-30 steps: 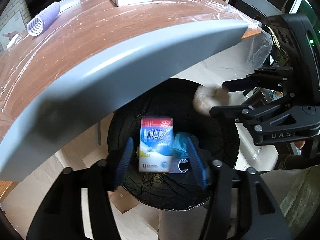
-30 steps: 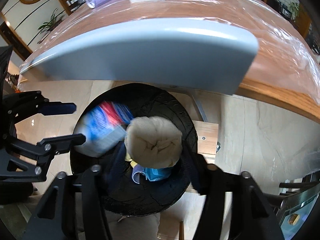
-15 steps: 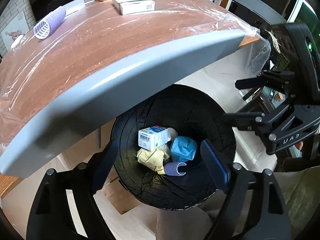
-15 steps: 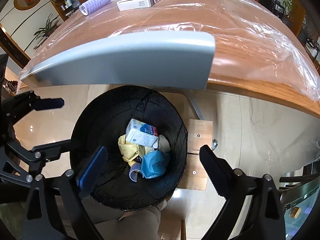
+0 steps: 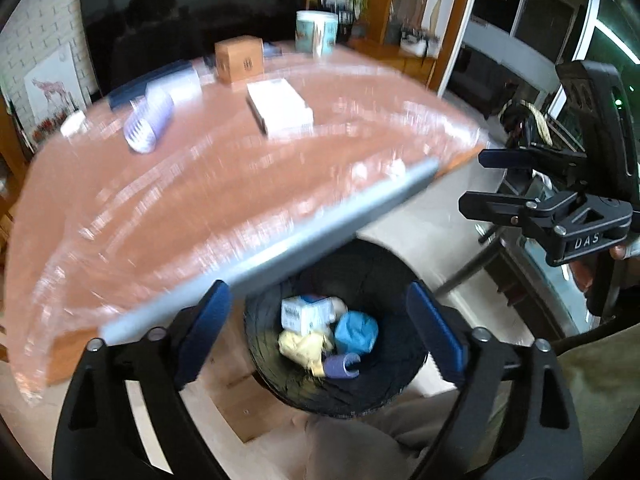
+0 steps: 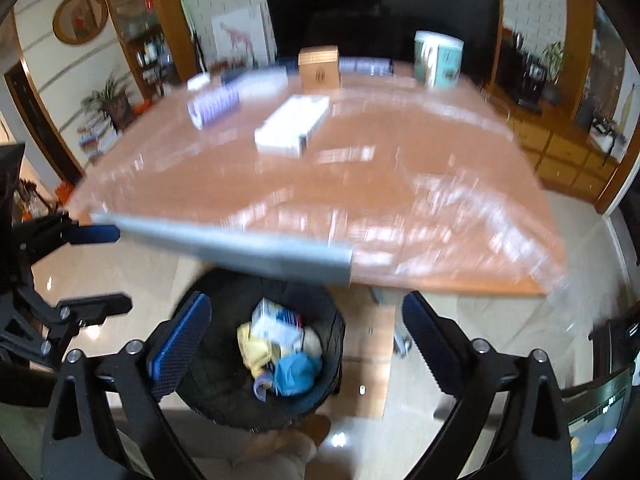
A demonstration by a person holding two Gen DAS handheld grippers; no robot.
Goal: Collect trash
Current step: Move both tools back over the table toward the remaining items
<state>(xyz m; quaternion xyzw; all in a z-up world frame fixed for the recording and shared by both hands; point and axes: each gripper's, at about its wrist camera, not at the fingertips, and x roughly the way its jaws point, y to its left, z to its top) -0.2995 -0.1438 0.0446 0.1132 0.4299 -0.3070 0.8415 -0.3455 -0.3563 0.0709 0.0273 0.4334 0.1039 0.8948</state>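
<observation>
Plastic-covered surface (image 6: 400, 184) carrying the white box (image 6: 294, 130), long axis running away, ahead and above both spread, empty tools, left (image 5: 320, 332) and right (image 6: 306, 340), over the bin (image 5: 396, 384); neither tool is clearly nearer.

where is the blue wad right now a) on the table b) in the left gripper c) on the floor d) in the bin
d, the blue wad lies inside the black bin beside the small box, and both grippers are open and empty.
</observation>
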